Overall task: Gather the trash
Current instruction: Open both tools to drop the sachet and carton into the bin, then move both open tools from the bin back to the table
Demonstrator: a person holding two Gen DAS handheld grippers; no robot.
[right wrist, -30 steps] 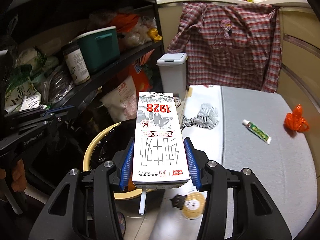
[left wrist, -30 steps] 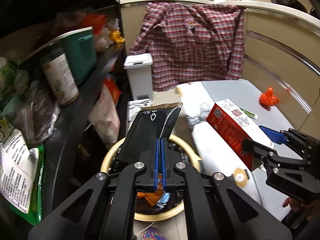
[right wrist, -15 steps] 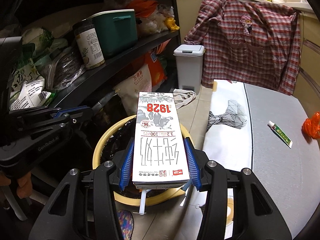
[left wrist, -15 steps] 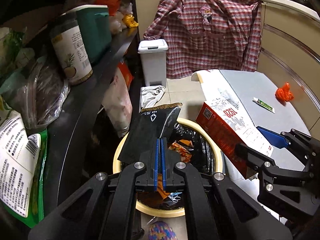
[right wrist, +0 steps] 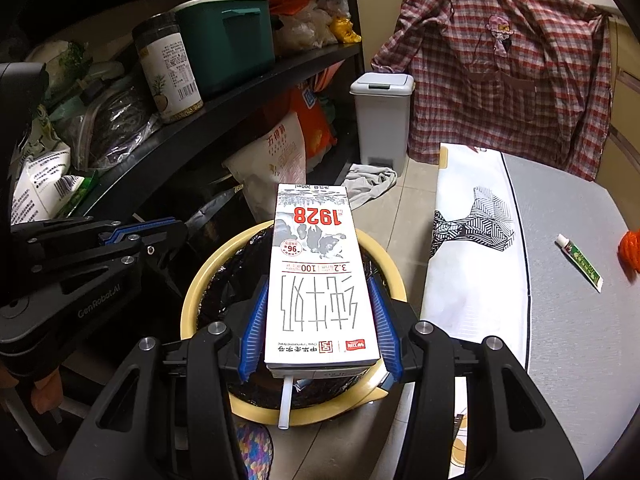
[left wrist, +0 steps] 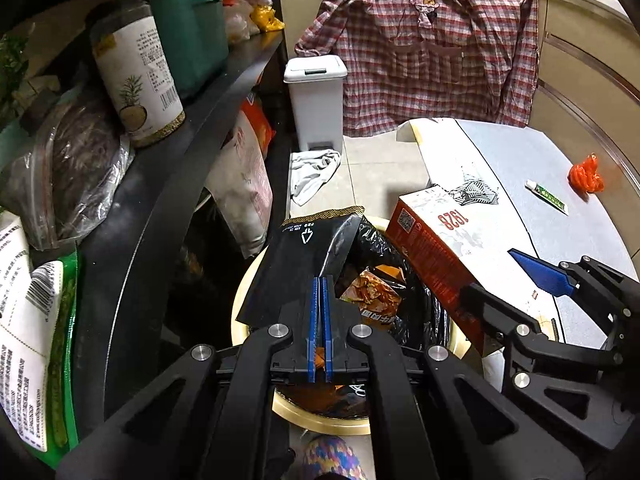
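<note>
Black wrapper pinched in the left gripper, milk carton clamped in the right gripper; both hang over the bin, apparently ready for dropping.

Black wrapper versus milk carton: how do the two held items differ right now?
The black wrapper is flat and thin, so the left tool is pinched fully shut on it. The milk carton is a rigid white box, keeping the right tool half spread. Both hang over the lined yellow bin.
</note>
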